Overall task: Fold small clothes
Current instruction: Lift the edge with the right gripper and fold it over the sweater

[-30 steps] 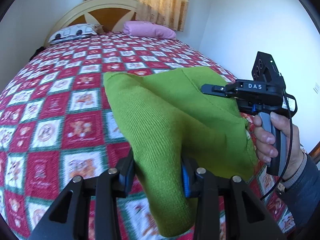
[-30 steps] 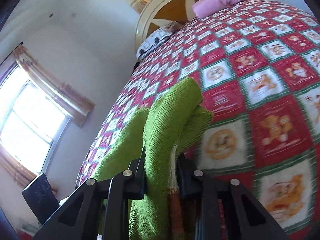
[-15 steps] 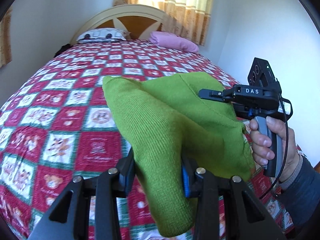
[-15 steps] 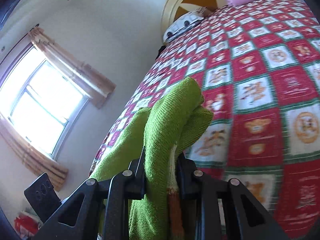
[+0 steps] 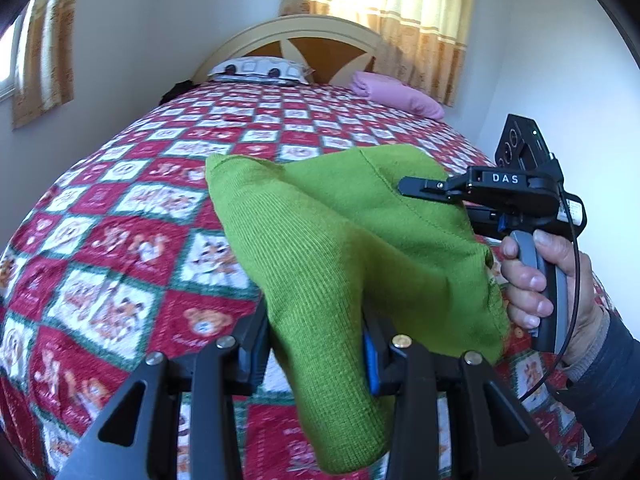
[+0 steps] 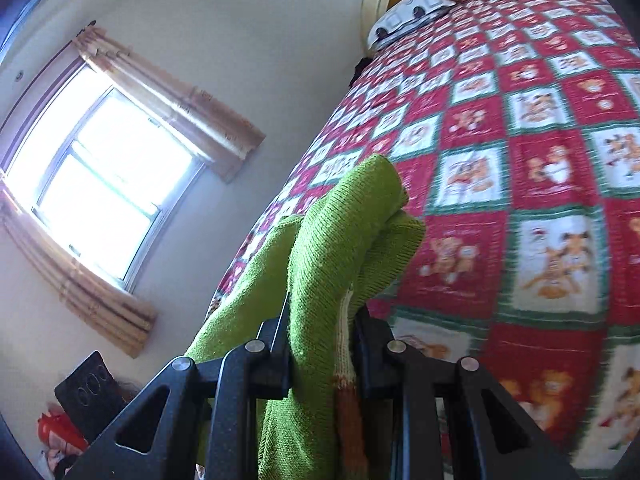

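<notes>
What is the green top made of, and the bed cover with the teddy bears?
The green top looks like soft matte knitted yarn, maybe wool or acrylic: fine ribs and stitches show. The bed cover seems a printed woven or quilted fabric with red and white squares; too blurred to tell which.

Left gripper (image 5: 316, 354): black angular fingers, silver screws, blue pad. Right gripper (image 5: 404, 188): black body marked "DAS", grey handle, thin black cable. Right hand (image 5: 536, 280): dark grey sleeve (image 5: 604, 372).
</notes>
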Motion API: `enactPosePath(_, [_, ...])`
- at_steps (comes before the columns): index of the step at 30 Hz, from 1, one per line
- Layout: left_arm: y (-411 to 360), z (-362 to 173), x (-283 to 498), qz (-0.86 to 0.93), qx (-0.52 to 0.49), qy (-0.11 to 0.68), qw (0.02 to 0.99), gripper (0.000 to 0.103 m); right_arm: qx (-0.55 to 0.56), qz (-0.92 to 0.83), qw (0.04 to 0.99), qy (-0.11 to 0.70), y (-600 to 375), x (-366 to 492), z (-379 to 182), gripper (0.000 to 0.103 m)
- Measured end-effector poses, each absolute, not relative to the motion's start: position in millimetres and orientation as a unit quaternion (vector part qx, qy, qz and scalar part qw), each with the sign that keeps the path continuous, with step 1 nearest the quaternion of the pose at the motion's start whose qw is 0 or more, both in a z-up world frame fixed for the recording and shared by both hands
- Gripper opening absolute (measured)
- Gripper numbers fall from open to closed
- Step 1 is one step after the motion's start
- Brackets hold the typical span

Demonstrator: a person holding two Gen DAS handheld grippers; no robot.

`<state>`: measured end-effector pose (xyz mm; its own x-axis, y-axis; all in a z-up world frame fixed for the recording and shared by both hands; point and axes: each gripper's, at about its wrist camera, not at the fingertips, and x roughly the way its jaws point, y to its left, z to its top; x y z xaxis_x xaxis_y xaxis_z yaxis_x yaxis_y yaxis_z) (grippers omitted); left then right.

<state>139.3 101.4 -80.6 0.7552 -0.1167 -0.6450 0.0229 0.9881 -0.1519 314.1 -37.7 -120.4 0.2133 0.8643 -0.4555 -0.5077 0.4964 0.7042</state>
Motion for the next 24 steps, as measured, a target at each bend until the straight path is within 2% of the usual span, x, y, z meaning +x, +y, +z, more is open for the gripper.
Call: enactPosePath(24, [155,-94,113,0.014,-0.089,0.35,0.933,0.039,0.174,0.492,0.718,0.461,45,316,-134,0.025])
